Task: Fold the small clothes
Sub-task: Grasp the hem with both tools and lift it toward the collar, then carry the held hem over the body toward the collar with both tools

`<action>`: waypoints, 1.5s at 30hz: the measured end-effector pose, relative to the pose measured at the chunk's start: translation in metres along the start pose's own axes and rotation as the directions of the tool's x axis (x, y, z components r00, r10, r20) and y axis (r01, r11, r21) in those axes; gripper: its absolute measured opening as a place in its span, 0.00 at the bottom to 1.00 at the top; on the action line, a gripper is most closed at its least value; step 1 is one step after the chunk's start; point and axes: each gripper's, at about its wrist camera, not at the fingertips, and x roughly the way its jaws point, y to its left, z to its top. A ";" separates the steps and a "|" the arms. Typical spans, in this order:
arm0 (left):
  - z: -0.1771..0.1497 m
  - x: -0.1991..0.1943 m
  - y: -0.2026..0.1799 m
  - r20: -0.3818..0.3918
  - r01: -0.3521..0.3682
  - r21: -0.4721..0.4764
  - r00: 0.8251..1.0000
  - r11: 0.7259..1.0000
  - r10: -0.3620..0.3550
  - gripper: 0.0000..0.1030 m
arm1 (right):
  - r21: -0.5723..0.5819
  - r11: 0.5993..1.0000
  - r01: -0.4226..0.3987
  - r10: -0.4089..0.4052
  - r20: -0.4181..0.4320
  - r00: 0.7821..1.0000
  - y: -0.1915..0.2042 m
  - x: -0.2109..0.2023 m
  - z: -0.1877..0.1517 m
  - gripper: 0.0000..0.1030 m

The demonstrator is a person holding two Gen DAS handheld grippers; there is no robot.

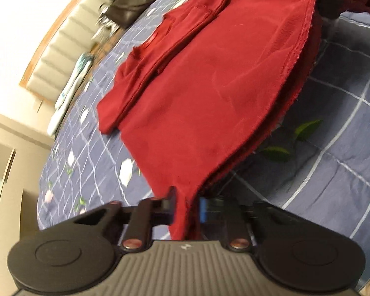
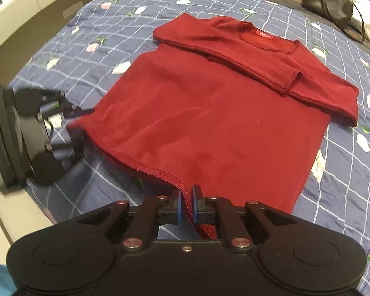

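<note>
Sweater [image 2: 209, 113] flat on bed [image 2: 345, 172], hem toward me, neckline at 12 o'clock. Both sleeves folded across chest. My right tool [image 2: 187, 202] at hem's 6 o'clock corner, left tool [image 2: 71, 128] at 9 o'clock corner. Bag [image 2: 328, 7] behind, at 1 o'clock.

Seen from the right wrist, bare quilt [image 2: 91, 32] lies open from 10 to 12 o'clock of the sweater [image 2: 209, 113] and along 3 o'clock. A black bag [image 2: 328, 7] blocks 1 o'clock, well apart, and the left gripper [image 2: 74, 128] crowds 9 o'clock at the hem.
</note>
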 end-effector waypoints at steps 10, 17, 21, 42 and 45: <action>-0.001 -0.031 0.019 0.123 0.055 0.124 0.990 0.991 -0.070 0.04 | -0.235 0.971 0.052 -0.060 -0.026 0.998 0.027 -0.001 -0.012 0.05; -0.012 -0.075 0.019 0.156 0.123 0.151 0.977 0.981 -0.146 0.03 | -0.334 0.941 0.054 -0.061 -0.011 0.998 0.041 -0.029 -0.022 0.05; -0.018 -0.096 0.024 0.155 0.160 0.076 0.973 0.984 -0.171 0.03 | -0.354 0.934 0.052 -0.062 -0.017 0.998 0.053 -0.048 -0.033 0.05; -0.055 -0.154 0.084 0.062 0.464 -0.324 0.880 0.825 -0.471 0.04 | -0.205 0.976 -0.074 0.054 -0.104 0.993 0.103 -0.105 -0.068 0.06; -0.041 -0.160 0.097 0.091 0.458 -0.355 0.885 0.815 -0.457 0.04 | -0.201 0.979 -0.036 0.024 -0.060 0.998 0.097 -0.114 -0.059 0.06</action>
